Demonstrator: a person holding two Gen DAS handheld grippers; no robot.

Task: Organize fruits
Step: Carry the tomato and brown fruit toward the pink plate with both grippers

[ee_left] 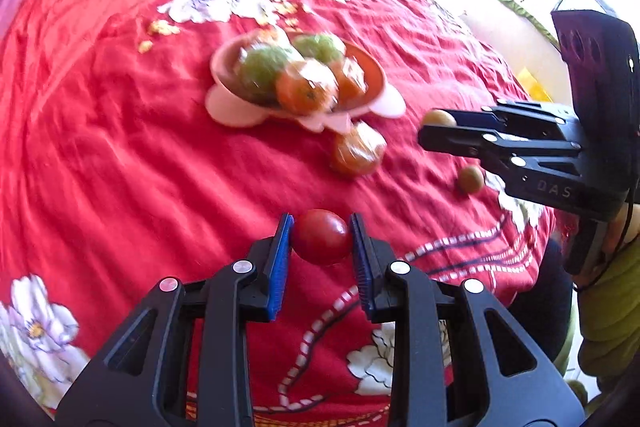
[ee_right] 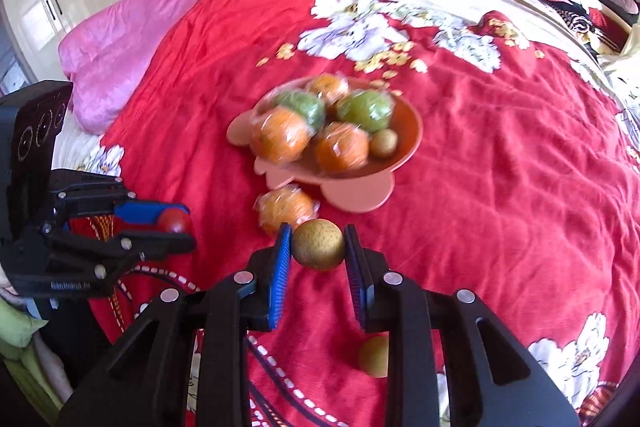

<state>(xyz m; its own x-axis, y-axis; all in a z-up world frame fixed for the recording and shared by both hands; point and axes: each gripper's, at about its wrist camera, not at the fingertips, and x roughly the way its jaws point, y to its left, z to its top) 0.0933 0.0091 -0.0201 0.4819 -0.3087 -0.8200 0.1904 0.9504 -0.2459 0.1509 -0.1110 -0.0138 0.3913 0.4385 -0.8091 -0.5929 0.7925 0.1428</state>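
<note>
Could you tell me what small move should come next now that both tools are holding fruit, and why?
Probably carry the right tool, shut on the small brown fruit, over the pink dish and release; the dish holds similar fruit with room near its rim. The left tool with the red fruit can follow.

The right tool (ee_right: 318, 247) squeezes a small brown fruit (ee_right: 318, 244). The full fruit plate (ee_right: 408, 131) sits at twelve o'clock.

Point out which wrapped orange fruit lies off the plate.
The wrapped orange on the bedspread just before the pink plate; the other oranges sit inside it.
</note>
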